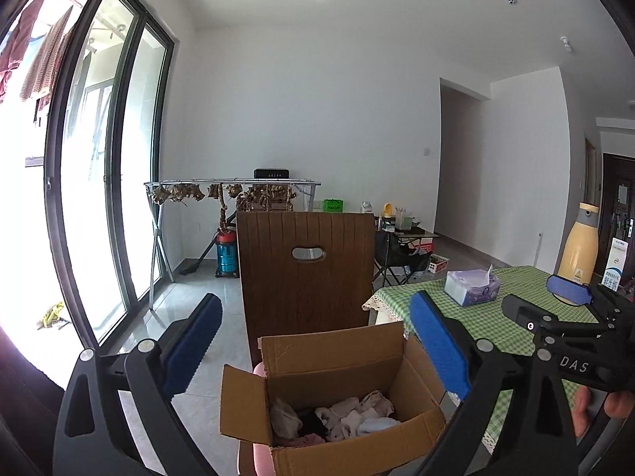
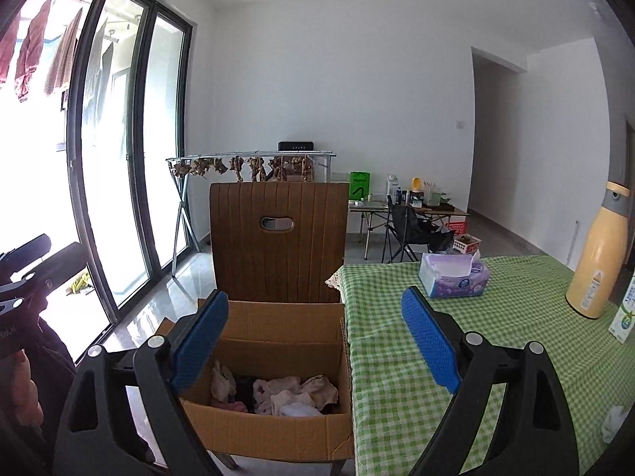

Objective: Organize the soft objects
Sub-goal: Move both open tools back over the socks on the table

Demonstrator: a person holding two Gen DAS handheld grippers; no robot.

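Observation:
An open cardboard box (image 1: 349,353) (image 2: 274,432) stands on a chair beside the table. Inside lies a heap of small soft garments (image 1: 345,416) (image 2: 289,394), pink, white and black. My left gripper (image 1: 317,341) hovers open above the box with nothing between its blue pads. My right gripper (image 2: 317,337) is also open and empty, spanning the box's right edge and the table. Each gripper shows in the other's view: the right gripper (image 1: 549,301) over the table, the left gripper (image 2: 43,256) at the far left. A white soft item (image 2: 615,422) lies on the table's right edge.
The table (image 2: 456,317) wears a green checked cloth and carries a tissue box (image 2: 454,275), a yellow bottle (image 2: 599,261) and a carton (image 2: 625,313). The brown chair back (image 2: 278,246) rises behind the box. Glass doors (image 2: 131,158) run along the left; a drying rack (image 2: 254,156) stands at the far wall.

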